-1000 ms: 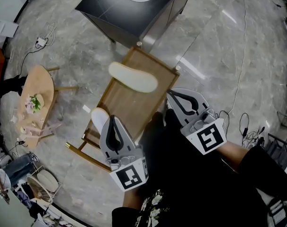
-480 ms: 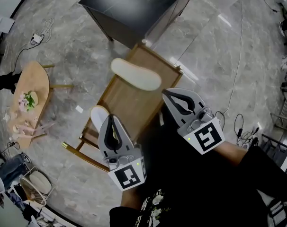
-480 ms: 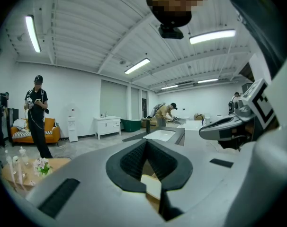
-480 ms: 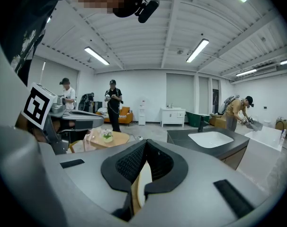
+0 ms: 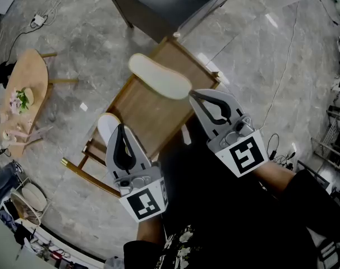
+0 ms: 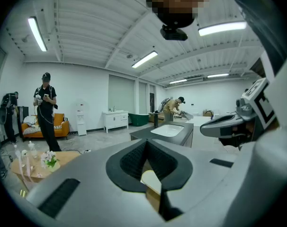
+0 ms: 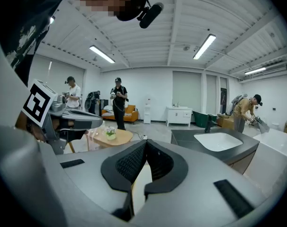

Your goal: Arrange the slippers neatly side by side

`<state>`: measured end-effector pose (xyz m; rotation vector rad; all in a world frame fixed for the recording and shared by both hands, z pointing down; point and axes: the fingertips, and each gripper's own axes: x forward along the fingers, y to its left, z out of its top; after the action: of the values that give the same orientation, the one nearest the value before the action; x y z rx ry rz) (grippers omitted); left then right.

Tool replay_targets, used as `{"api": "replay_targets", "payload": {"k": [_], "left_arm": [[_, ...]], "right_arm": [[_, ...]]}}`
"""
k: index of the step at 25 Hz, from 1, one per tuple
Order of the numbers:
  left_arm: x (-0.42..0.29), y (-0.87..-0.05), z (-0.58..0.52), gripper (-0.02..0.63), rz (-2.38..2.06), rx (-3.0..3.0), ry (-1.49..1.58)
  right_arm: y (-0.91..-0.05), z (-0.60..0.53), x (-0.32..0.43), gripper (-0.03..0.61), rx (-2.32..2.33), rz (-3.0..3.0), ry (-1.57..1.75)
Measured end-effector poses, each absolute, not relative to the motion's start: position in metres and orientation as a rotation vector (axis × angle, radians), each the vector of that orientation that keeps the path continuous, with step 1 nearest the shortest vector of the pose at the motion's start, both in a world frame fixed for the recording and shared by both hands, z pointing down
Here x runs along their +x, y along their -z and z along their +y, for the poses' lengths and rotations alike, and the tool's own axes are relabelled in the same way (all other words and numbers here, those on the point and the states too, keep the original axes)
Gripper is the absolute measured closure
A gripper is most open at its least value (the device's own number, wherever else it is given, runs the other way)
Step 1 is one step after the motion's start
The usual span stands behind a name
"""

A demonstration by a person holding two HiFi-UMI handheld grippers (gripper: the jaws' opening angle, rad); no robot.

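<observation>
From the head view, a wooden rack [image 5: 153, 114] stands on the grey stone floor, and the first slipper [image 5: 159, 83], pale and sole-up, lies across its far end. The second slipper [image 5: 105, 126] sits at the rack's near left corner, well apart from the first and half hidden behind the left gripper [image 5: 120, 128]. The right gripper [image 5: 193, 93] hangs over the rack's right edge, its tip just beside the first slipper's end. Whether it touches cannot be told from above. Each gripper view settles what the head view leaves unclear: both pairs of jaws are pressed together at the tips with nothing clamped between them. Only a cream sliver of slipper and some brown wood show through the hollow behind the pads. The gripper views also open up the room, which the steep head view cuts off. They show a dark counter [image 7: 214, 148] with a white sink [image 7: 218, 141], a low side table [image 7: 112, 137] carrying flowers [image 7: 110, 133], and a person [image 6: 46, 110] standing by an orange sofa [image 6: 32, 126].
</observation>
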<state>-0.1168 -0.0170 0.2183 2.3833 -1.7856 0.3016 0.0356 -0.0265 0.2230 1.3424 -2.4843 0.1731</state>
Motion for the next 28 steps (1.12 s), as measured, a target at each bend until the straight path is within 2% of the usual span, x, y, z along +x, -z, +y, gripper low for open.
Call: {"api": "replay_targets", "payload": {"k": [15, 21, 28], "left_arm": [[-0.091, -0.259, -0.048, 0.612, -1.785, 2.267, -0.404], [-0.089, -0.283, -0.051, 0.612, -1.78, 2.209, -0.444], [-0.086, -0.315, -0.061, 0.612, -1.773, 2.123, -0.486]], "right_arm": [[-0.273, -0.064, 0.028, 0.572, 1.141, -2.528, -0.227], [-0.3, -0.08, 0.027, 0.523, 1.089, -2.533, -0.255], [-0.337, -0.095, 0.029, 0.515, 0.992, -2.492, -0.253]]}}
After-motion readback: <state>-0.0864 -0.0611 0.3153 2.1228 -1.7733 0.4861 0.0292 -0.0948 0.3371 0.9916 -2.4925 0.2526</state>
